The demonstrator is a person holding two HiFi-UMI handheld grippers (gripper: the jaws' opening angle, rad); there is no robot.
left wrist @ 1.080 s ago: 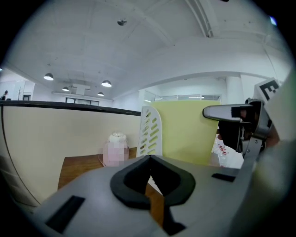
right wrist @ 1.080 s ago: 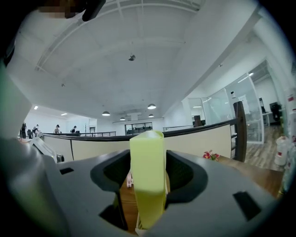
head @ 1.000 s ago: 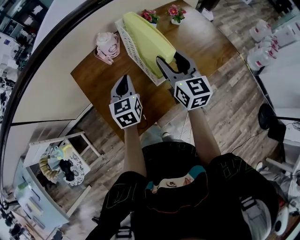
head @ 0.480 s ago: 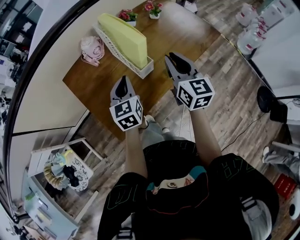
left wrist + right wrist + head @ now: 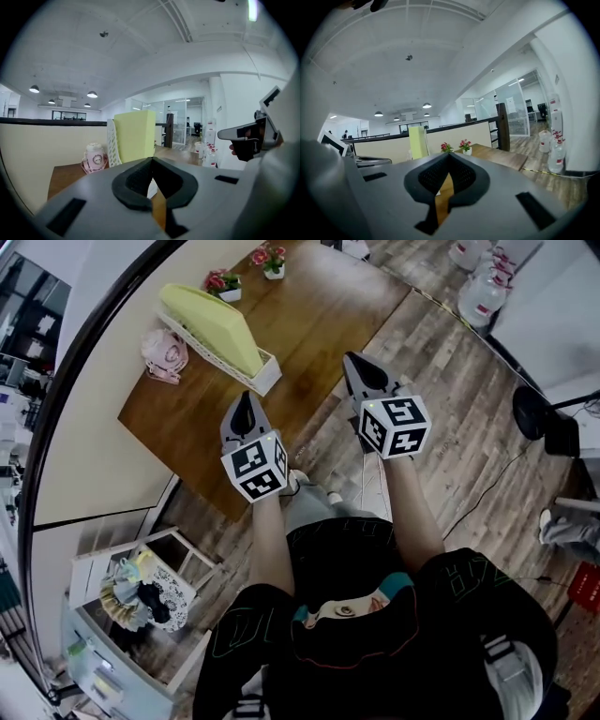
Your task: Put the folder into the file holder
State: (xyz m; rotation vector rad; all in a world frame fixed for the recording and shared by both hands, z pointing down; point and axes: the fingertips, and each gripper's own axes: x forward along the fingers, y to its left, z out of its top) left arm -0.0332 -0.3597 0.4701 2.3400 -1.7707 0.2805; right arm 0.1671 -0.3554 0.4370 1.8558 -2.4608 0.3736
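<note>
Left gripper (image 5: 246, 399), hand-held, out front over the near part of the wooden table (image 5: 319, 324): jaws shut, tips pressed together, nothing between. Right gripper (image 5: 352, 360) about level with it, at the table's near edge, with plank floor (image 5: 441, 399) below: jaws just closed, now fully together, likewise nothing pinched. Marker cubes on both, bare forearms behind, dark shirt lowest in the head view. Neither gripper in contact with anything on the table.

Just beyond the left gripper, apart from it: white lattice file holder (image 5: 264, 381), long, set slantwise on the tabletop. Inside it, pale yellow-green folder (image 5: 211, 320), standing on edge and filling most of the holder's length. From the left gripper view, an upright yellow slab right beside the white lattice. From the right gripper view, a narrow yellow strip off to the left, far past the closed jaws.

Beside the holder, on the side toward the cream partition (image 5: 94, 427): small pink object (image 5: 161, 352) with a round face, too small for more detail. Past the holder's far end, at the table's far edge: small white flower pots (image 5: 225, 283) with pink blooms, two of them, near each other. Farther still, across the floor to the right: large water bottles (image 5: 476, 296) grouped by a white wall.
</note>
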